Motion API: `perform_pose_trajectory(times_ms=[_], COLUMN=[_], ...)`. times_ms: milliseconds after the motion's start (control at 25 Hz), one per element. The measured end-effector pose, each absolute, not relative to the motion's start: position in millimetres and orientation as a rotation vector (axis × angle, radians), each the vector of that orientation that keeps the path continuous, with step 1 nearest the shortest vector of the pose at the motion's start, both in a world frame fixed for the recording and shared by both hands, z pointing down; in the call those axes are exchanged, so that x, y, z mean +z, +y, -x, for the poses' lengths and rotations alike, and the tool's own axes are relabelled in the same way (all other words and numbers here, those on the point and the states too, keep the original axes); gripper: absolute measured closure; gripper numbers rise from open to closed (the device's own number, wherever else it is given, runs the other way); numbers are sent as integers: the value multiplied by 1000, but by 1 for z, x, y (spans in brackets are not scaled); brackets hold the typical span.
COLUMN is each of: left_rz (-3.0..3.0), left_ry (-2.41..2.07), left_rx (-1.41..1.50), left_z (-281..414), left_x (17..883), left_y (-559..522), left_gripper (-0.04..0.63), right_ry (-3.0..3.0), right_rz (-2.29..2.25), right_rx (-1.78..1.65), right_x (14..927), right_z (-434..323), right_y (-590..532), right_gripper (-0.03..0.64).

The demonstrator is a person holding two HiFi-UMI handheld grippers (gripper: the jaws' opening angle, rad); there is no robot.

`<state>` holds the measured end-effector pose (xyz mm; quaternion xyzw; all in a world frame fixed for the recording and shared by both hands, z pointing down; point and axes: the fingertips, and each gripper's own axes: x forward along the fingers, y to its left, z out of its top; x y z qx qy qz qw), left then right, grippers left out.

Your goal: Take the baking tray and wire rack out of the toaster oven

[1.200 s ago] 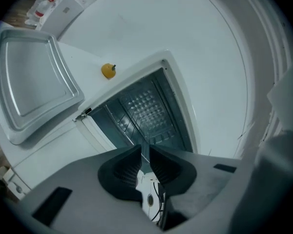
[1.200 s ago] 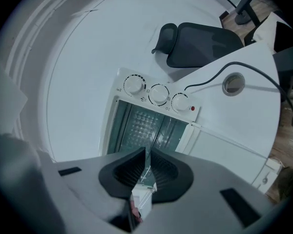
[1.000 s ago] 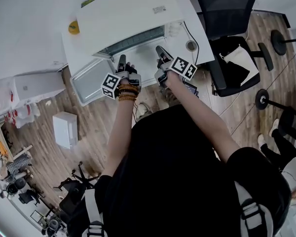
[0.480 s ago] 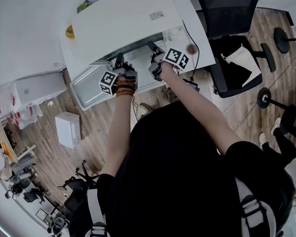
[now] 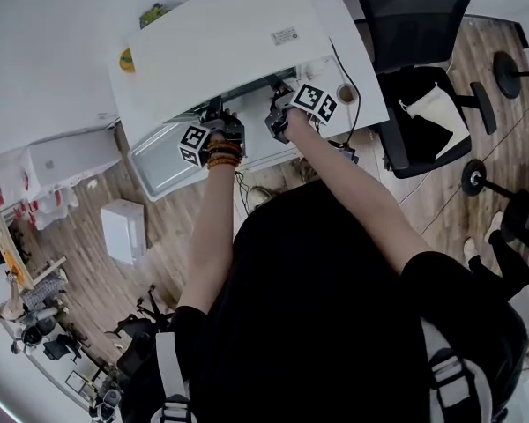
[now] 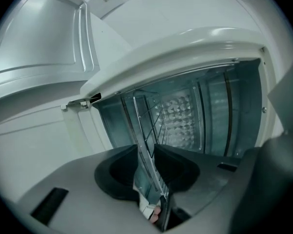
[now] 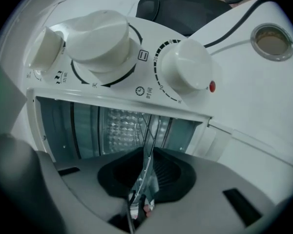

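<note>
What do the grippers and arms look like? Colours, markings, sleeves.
Left gripper and right gripper: grey bodies, black pads, each with a cube of black-and-white square markers. Black short-sleeved top; brown beaded bracelets on the left wrist.

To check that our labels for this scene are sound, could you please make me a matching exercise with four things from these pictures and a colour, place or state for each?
Things:
1. wire rack
2. oven door
3. control knobs
4. office chair

Descriptions:
A. black, at the right in the head view
B. white and round
C. swung open
D. metal, inside the toaster oven

Pairs: 1-D, 2-C, 3-B, 4-A.
</note>
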<state>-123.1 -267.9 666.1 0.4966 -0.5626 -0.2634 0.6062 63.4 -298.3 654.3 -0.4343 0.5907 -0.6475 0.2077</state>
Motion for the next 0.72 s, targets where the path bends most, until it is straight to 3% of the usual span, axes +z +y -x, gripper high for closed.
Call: perform_pose_trajectory(times_ms=[160,720], left_rz=[-1118,-1172], left_ry=[-1248,-1217], left_rx=[-707,-648], left_z=[136,127], left_x=[659,659], left_y=[-272,-258], left_gripper=[541,545], right_ry=[1622,1578], right_rz=[1196,1227], right_rx=[-1797,-1748], right_x=[656,652], right_z=[-54,-63], right_y=[-302,-284], right_gripper=[568,574])
